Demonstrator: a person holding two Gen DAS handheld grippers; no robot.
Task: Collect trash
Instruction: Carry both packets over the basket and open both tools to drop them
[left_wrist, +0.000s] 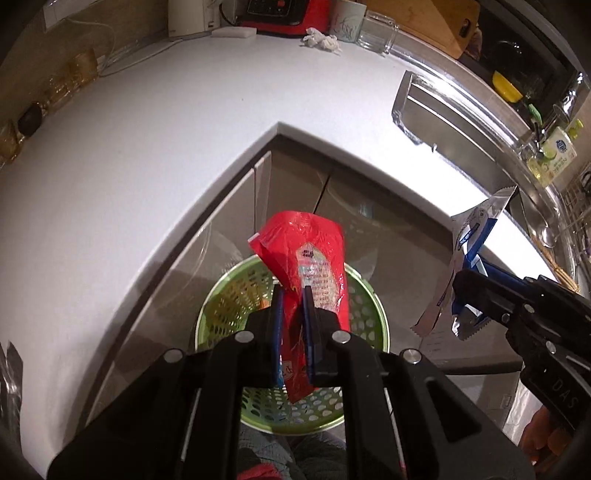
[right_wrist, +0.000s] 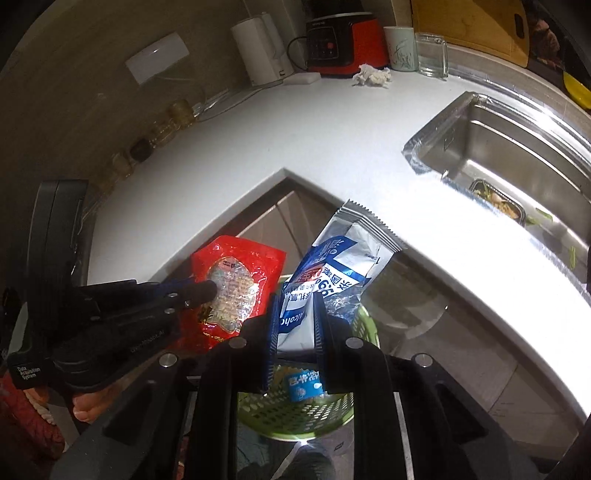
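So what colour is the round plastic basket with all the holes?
Green. The round holey plastic basket shows best in the left wrist view, below the red wrapper.

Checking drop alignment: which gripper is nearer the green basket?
Left, I judge. The left gripper holds the red wrapper directly over the green basket; the right gripper holds the blue-and-white packet over its rim.

Light: dim kitchen, one strong source apparently from the right.
Glare: counter (right_wrist: 480, 251) edge blown out white; steel sink (right_wrist: 517, 147) rim flares.
Shadows: cabinets under the counter murky; basket (left_wrist: 369, 306) half shaded.
Distortion: heavy fisheye bend, black vignette at corners.
Focus: red wrapper (left_wrist: 314, 258) print readable; far wall soft.
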